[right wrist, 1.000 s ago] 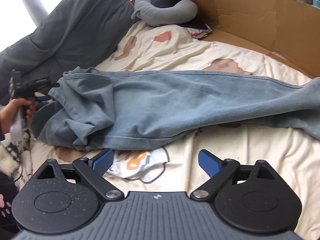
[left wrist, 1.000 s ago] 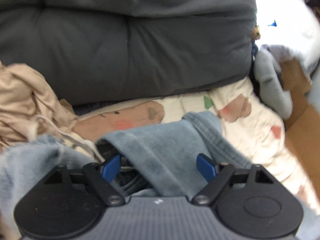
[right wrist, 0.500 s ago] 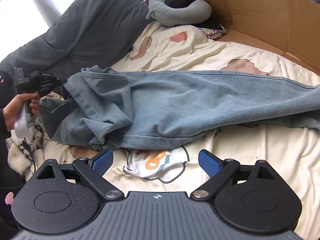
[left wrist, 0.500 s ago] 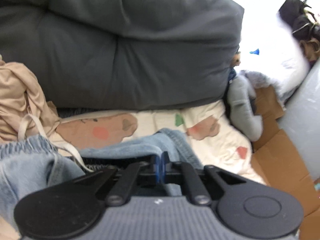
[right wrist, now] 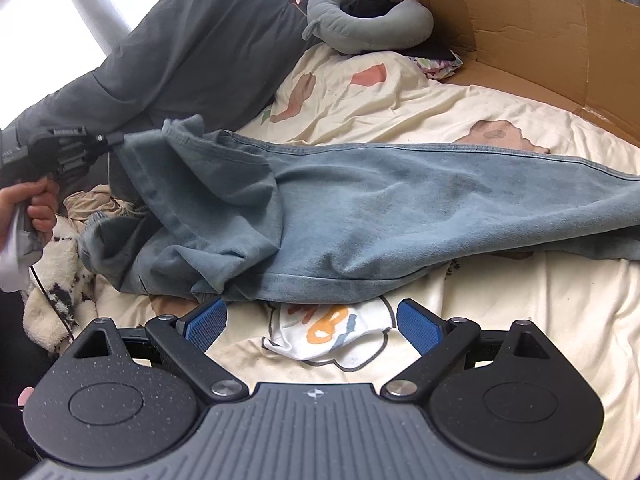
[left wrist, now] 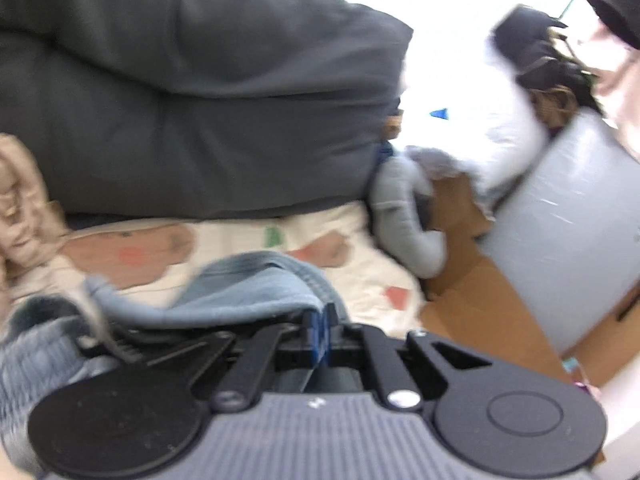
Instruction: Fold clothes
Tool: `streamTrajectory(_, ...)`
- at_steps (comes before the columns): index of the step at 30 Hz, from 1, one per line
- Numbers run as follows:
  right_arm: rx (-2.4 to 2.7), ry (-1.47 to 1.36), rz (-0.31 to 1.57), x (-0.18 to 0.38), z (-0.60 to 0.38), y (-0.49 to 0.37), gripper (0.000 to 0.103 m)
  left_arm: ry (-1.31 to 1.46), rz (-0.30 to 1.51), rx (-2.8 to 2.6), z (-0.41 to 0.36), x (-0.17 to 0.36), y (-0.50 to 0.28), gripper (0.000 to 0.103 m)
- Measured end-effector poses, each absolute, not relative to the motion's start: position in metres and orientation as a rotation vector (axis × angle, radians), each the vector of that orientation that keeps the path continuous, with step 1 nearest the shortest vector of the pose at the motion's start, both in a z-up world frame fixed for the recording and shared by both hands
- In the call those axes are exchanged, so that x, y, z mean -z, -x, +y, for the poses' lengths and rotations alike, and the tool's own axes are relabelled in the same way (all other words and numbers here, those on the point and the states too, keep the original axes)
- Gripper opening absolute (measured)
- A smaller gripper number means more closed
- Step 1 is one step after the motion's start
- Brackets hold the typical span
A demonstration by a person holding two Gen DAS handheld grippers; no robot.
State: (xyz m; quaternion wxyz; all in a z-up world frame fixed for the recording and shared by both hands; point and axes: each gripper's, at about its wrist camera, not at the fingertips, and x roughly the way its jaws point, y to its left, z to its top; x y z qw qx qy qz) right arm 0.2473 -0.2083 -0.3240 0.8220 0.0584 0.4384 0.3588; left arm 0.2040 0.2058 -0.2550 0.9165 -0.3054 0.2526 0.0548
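Your left claw (left wrist: 320, 326), wide apart a second ago around the edge of the jeans (right wrist: 360, 208), has since clenched on that denim and lifted it; the fold now hangs from its tip above the rest of the jeans. Your right claw (right wrist: 310, 326) has kept its place, released, just short of the jeans' near hem, with a white printed garment (right wrist: 332, 336) below it. Only the right view shows the jeans stretched along the bed (right wrist: 520, 320); only the left view shows the beige cloth (left wrist: 20, 200) beside the jeans.
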Motion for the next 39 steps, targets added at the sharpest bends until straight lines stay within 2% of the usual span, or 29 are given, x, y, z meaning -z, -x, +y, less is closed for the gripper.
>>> streamTrajectory(4,-0.781,-0.128,0.919,0.320,-0.203,-0.246,0.095,0.632,0.506,-0.010,0.172,0.239,-0.208,0.002)
streamTrajectory(9,-0.798,-0.147,0.906,0.314,-0.200,-0.245,0.095,0.698,0.541,0.089,0.129,0.243,-0.210,0.002)
streamTrajectory(15,-0.828,-0.182,0.893,0.309,-0.198,-0.243,0.095,0.757,0.652,0.188,0.080,0.276,-0.213,0.002)
streamTrajectory(23,-0.843,-0.186,0.911,0.313,-0.199,-0.238,0.095,0.729,0.888,0.273,0.043,0.323,-0.213,0.004)
streamTrajectory(30,-0.828,-0.185,0.929,0.319,-0.203,-0.238,0.095,0.704,0.909,0.384,0.042,0.316,-0.211,0.017)
streamTrajectory(32,-0.825,-0.185,0.930,0.320,-0.203,-0.238,0.095,0.674,0.888,0.375,0.046,0.311,-0.210,0.026)
streamTrajectory(34,-0.824,-0.185,0.931,0.320,-0.203,-0.238,0.095,0.637,0.865,0.345,0.052,0.305,-0.209,0.042)
streamTrajectory(37,-0.825,-0.184,0.935,0.320,-0.201,-0.238,0.095,0.613,0.844,0.264,0.069,0.307,-0.213,0.046)
streamTrajectory(39,-0.827,-0.182,0.936,0.320,-0.200,-0.238,0.095,0.597,0.832,0.219,0.080,0.310,-0.219,0.054)
